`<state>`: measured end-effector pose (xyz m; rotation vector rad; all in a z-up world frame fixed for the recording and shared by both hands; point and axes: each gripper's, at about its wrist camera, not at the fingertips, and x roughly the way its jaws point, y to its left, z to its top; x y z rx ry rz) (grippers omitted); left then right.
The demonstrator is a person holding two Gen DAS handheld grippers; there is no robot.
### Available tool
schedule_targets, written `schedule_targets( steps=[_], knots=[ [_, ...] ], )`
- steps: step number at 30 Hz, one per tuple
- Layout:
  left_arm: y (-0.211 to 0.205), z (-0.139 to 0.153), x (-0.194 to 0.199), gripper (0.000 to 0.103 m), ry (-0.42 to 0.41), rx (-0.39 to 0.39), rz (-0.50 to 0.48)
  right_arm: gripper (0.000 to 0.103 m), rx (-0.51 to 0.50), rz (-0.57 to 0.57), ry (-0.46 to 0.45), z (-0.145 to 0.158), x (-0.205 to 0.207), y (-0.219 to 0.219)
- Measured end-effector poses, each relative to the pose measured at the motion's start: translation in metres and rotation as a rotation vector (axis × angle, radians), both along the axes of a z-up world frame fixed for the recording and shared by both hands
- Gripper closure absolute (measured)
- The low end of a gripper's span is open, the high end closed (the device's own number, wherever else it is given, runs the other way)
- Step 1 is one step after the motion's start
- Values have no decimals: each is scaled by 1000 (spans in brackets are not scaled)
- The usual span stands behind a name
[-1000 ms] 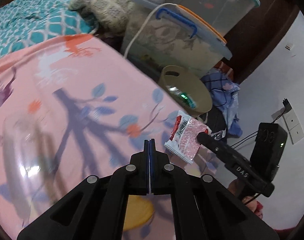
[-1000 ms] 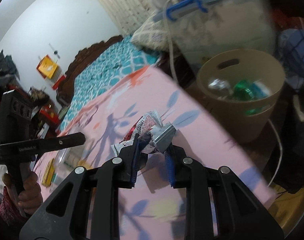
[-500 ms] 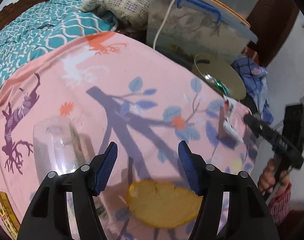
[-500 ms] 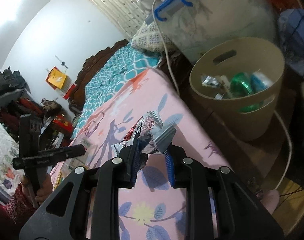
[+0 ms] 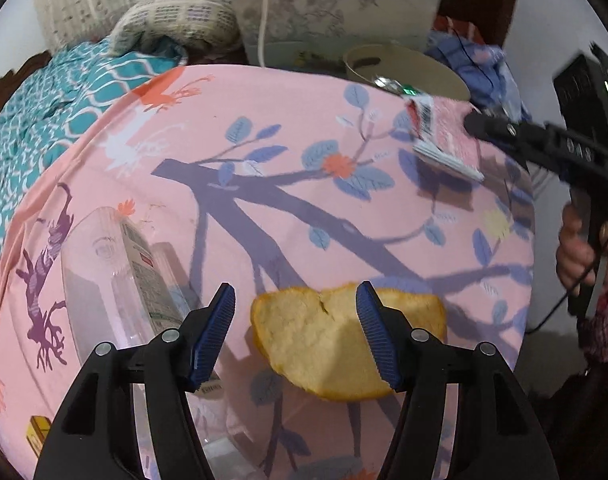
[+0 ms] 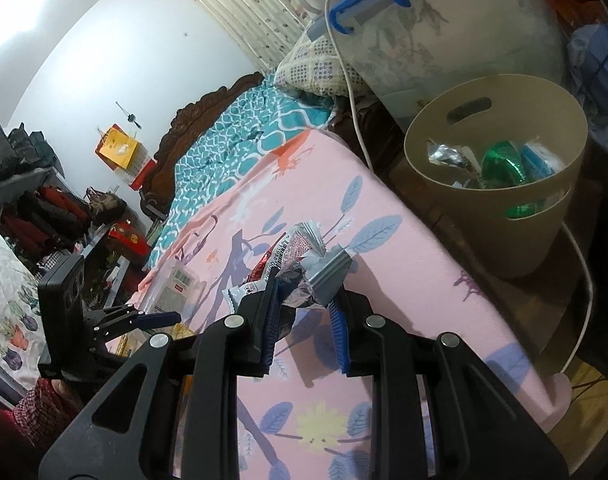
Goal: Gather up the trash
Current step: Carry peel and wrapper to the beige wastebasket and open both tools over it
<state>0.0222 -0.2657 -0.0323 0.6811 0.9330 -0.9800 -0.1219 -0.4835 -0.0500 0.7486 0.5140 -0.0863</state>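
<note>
My left gripper (image 5: pixel 298 332) is open and points down at the pink floral cloth (image 5: pixel 304 128). A yellow-orange peel-like scrap (image 5: pixel 323 352) lies on the cloth under and between its blue pads, which do not press on it. A clear plastic bottle (image 5: pixel 120 280) lies to the left of it. My right gripper (image 6: pixel 304 312) is shut on a crumpled red, white and silver wrapper (image 6: pixel 300 256), held above the cloth near its far right corner; the wrapper (image 5: pixel 443 140) also shows in the left wrist view. A beige bin (image 6: pixel 495 200) with several wrappers inside stands past the cloth's edge.
A lidded plastic tub (image 5: pixel 335 12) with a white cable stands behind the bin. A patterned pillow (image 5: pixel 176 12) and a teal bedspread (image 5: pixel 44 120) lie at the back left. A person's hand (image 5: pixel 579 248) holds the right gripper's handle. Blue clothes (image 5: pixel 475 68) are piled beside the bin.
My left gripper went from shut to open and tipped down, so the yellow scrap now sits between its fingers. The right gripper still holds the wrapper, nearly in place.
</note>
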Motion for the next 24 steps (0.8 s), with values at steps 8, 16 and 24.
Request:
schedule_targets(
  steps=[8, 16, 24],
  knots=[
    [-8, -8, -16, 88, -18, 89, -69, 77, -18, 4, 14, 3, 11, 9],
    [-17, 13, -14, 98, 26, 15, -39, 77, -10, 8, 19, -2, 12, 7],
    [-69, 38, 16, 99, 180, -163, 101, 77, -20, -76, -19, 1, -3, -31]
  ],
)
